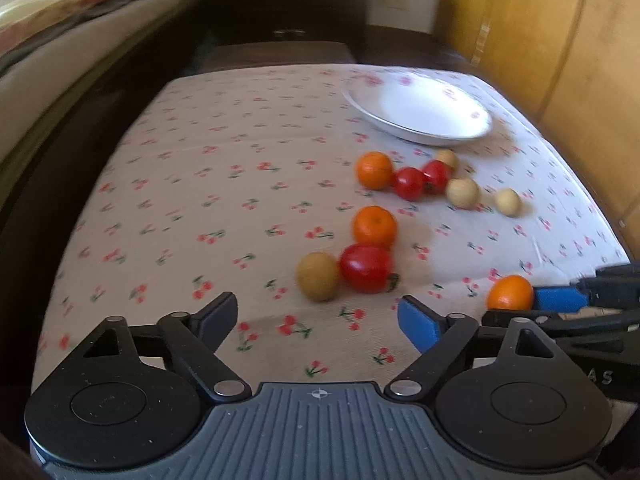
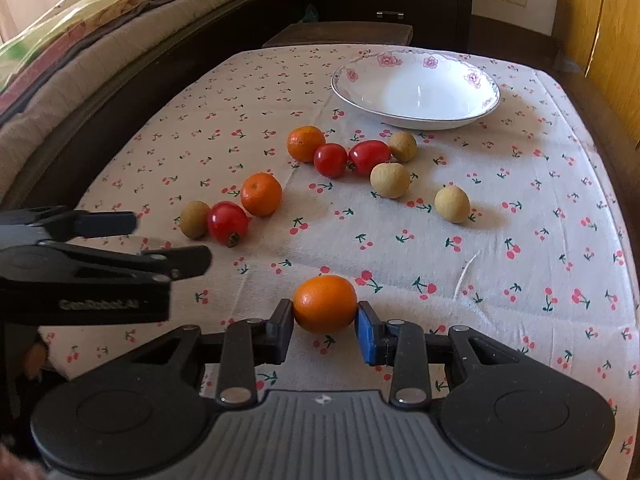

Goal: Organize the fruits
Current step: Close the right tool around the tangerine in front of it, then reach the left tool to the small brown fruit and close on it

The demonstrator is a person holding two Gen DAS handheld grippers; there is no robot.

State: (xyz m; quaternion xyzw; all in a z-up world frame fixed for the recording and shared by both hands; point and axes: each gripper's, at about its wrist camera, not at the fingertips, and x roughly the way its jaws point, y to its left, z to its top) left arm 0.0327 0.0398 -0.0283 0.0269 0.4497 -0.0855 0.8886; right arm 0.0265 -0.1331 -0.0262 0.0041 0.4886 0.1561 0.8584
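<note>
left wrist view: the left gripper [image 1: 316, 320] is wide open and holds nothing, low in the frame.

right wrist view: the right gripper [image 2: 325, 326] squeezes a round orange fruit [image 2: 325, 303], bottom middle. the white flowery bowl [image 2: 416, 120] sits empty, upper right. the smooth round fruit could slip out and roll away.

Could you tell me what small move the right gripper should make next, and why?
Probably lift: the right gripper has its pads pressed on both sides of an orange that looks still down at the tablecloth, and the white bowl at the far end is empty, a likely place for it.
</note>
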